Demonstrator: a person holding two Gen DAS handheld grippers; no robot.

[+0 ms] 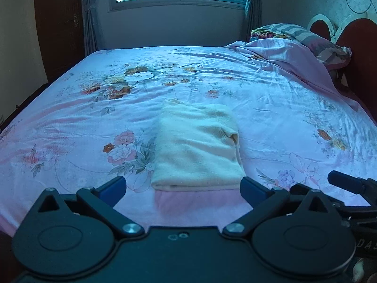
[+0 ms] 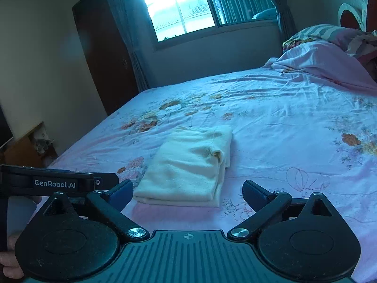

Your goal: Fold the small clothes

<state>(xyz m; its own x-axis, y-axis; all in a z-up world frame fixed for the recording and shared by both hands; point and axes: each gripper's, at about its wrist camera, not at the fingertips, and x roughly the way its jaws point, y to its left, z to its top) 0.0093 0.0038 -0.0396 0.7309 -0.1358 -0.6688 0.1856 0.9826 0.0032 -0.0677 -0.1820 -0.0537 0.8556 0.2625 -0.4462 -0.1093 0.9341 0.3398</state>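
Left gripper [image 1: 183, 187]: jaws spread wide, nothing between them. Right gripper [image 2: 187, 191]: likewise spread, empty.

Folded cream garment [image 1: 196, 148]: soft, napped knit, a thick rectangular stack, lying just beyond both sets of jaws on the bed [image 1: 271, 99]. One loose corner curls up on the stack's right edge.

Floral sheet: thin, smooth, wrinkled; pink band under the garment's near edge.

Pillow [image 1: 304, 36]: striped, well beyond the garment, right.

Keep your jaws clear of the stack as you pull away; tuck that curled corner if you want a flatter finish.
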